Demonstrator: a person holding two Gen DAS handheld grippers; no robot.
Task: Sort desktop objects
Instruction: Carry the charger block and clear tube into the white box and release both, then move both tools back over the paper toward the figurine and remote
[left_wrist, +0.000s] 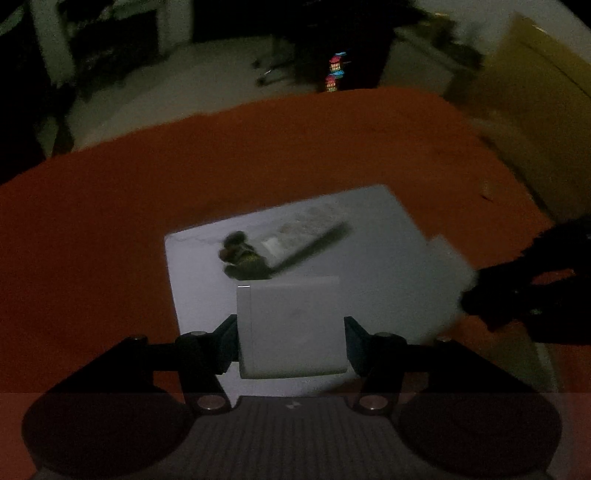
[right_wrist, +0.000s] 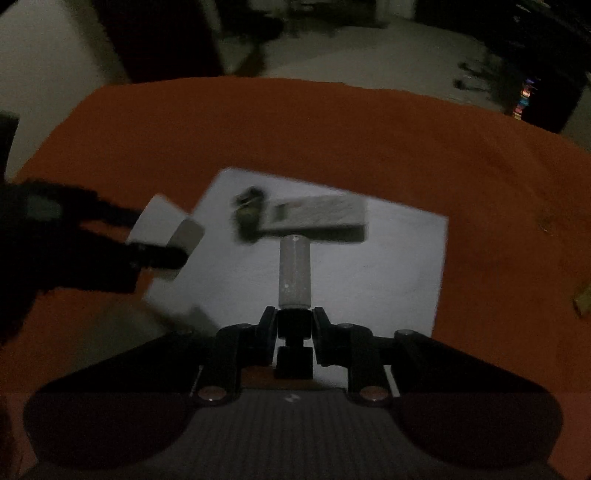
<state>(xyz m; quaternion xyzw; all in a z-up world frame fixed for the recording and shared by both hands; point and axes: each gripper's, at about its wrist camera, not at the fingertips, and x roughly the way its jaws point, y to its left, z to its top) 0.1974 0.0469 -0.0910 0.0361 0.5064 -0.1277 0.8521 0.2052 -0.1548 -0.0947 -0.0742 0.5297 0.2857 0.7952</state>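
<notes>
Left claw (left_wrist: 291, 332): clamped on a white square box (left_wrist: 291, 328), held up over the sheet.
Right claw (right_wrist: 294, 325): narrow, pinching the dark end of a grey cylinder (right_wrist: 294, 273) that sticks out ahead of it.
White sheet (right_wrist: 388, 266): lies flat on the orange desk (right_wrist: 258, 129).
On the sheet: a long flat pale block (right_wrist: 317, 214) and, just beside its end, a small dark blurred object (right_wrist: 248, 216) I cannot make out.
Containers: only the box; contents not visible.
</notes>
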